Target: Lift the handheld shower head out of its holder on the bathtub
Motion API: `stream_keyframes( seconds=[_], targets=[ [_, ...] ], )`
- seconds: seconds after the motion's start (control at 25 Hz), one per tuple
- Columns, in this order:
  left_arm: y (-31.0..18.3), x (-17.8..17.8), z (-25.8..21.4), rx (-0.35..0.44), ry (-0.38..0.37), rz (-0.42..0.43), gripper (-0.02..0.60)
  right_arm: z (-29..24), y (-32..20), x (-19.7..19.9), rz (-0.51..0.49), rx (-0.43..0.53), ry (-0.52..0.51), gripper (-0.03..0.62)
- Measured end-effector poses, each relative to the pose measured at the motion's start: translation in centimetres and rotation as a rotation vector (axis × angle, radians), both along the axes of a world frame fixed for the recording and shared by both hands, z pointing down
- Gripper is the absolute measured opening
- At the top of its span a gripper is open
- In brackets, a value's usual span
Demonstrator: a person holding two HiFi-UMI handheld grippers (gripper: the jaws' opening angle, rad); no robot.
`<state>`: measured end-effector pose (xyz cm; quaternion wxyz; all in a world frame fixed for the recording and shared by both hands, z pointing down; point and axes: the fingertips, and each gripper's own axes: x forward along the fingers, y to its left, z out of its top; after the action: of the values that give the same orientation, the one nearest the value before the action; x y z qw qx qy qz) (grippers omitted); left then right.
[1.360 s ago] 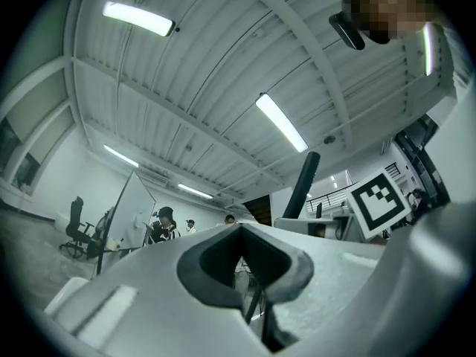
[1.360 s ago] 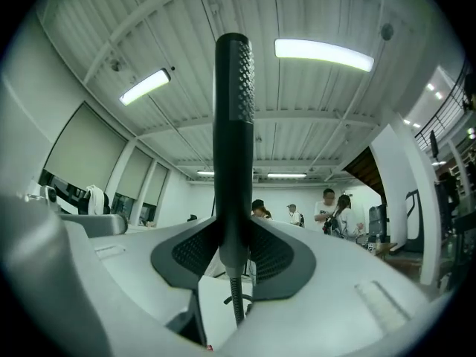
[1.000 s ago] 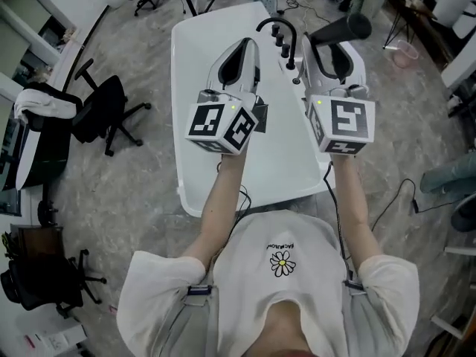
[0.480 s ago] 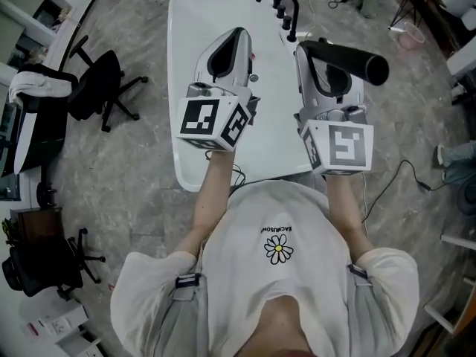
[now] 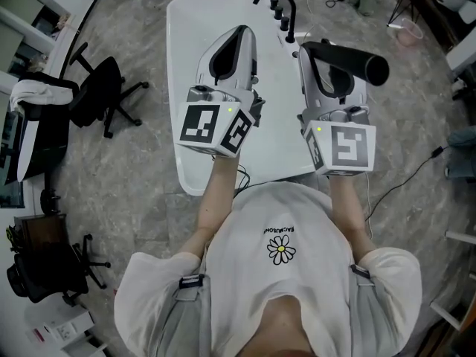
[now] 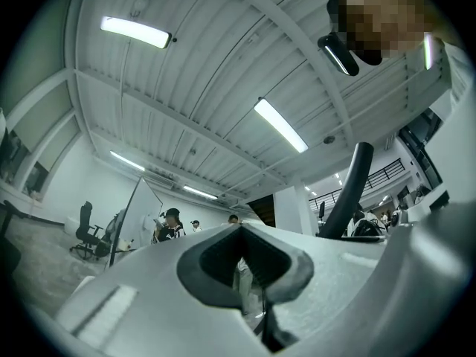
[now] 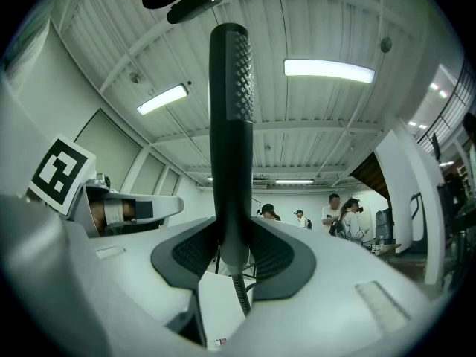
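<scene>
The black handheld shower head [image 5: 357, 59] is clear of the tub deck, its handle clamped in my right gripper [image 5: 318, 49], which is shut on it. In the right gripper view the shower head [image 7: 230, 125] stands up between the pads and its hose [image 7: 239, 292] hangs below. My left gripper [image 5: 239, 34] hovers over the white bathtub [image 5: 186, 73], shut with nothing in it; its tips meet in the left gripper view [image 6: 242, 227]. The black faucet [image 5: 277, 2] with its knobs sits on the tub's far right rim.
Black office chairs [image 5: 104, 95] stand on the grey floor left of the tub. Cables and a pink bin [image 5: 407, 36] lie at the right. The left gripper [image 7: 119, 208] shows at the left of the right gripper view. People [image 7: 335, 210] stand far off.
The right gripper has drawn the shower head back from the faucet and lower, its head now pointing right. The left gripper shifted slightly. Little differs over the last half second.
</scene>
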<state>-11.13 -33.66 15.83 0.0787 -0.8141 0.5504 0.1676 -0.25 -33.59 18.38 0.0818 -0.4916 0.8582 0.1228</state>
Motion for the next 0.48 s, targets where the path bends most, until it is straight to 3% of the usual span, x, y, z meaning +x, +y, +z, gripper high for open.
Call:
stream_keyframes(
  seconds=[0.48],
  targets=[
    [0.28,0.71,0.25,0.008,-0.021,0.014,0.000,-0.12,-0.21,0.07,0.000,-0.007,-0.004,0.155]
  ],
)
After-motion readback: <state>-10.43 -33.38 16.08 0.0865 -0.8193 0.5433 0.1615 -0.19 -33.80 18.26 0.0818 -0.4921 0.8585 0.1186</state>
